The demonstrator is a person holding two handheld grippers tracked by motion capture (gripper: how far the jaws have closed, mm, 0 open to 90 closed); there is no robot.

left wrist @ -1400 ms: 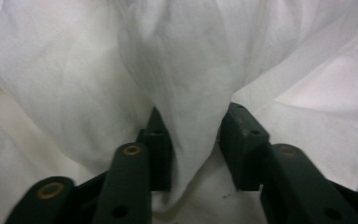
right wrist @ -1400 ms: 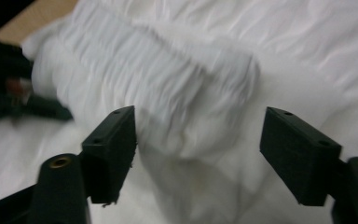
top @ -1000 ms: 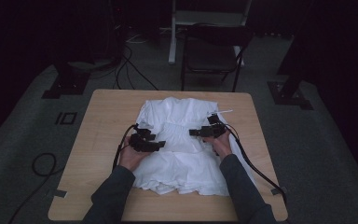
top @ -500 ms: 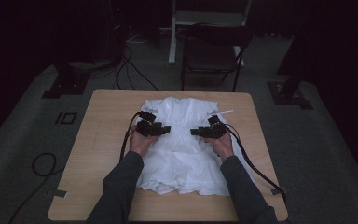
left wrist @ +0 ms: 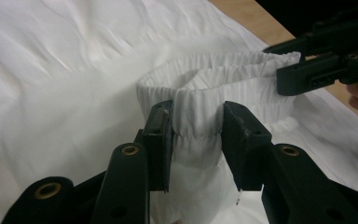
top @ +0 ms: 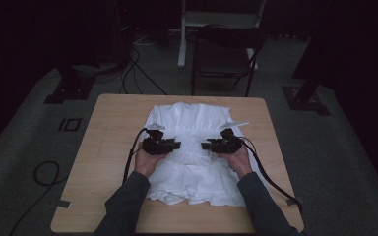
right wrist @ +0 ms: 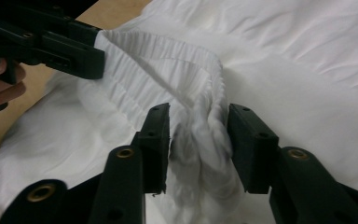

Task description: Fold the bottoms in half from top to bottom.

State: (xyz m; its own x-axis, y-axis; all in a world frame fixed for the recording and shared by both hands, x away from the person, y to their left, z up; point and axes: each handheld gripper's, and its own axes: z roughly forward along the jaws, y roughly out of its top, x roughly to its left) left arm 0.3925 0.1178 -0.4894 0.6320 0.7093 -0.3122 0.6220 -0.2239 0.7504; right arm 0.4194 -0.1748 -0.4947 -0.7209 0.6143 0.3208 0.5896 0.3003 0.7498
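Observation:
A white garment (top: 197, 172) lies spread on the wooden table (top: 108, 147). Its gathered elastic band (left wrist: 223, 74) is lifted into a loop between the two grippers, which face each other over the cloth. My left gripper (top: 177, 145) (left wrist: 196, 128) has just been closing and its pads press on one end of the band. My right gripper (top: 205, 146) (right wrist: 198, 135) closed and then eased a little, with bunched band fabric (right wrist: 200, 135) pinched between its pads. Each gripper view shows the other gripper: the right gripper (left wrist: 275, 65) and the left gripper (right wrist: 100, 46) at the band's far end.
A dark chair (top: 226, 59) stands just beyond the table's far edge. Cables (top: 44, 172) lie on the floor at the left, and stand bases (top: 69, 88) (top: 305, 96) sit at either side. Bare wood borders the garment left and right.
The left gripper went toward the far side of the garment and came back nearer the person. The right gripper shifted slightly nearer the person. Both now face each other across the band.

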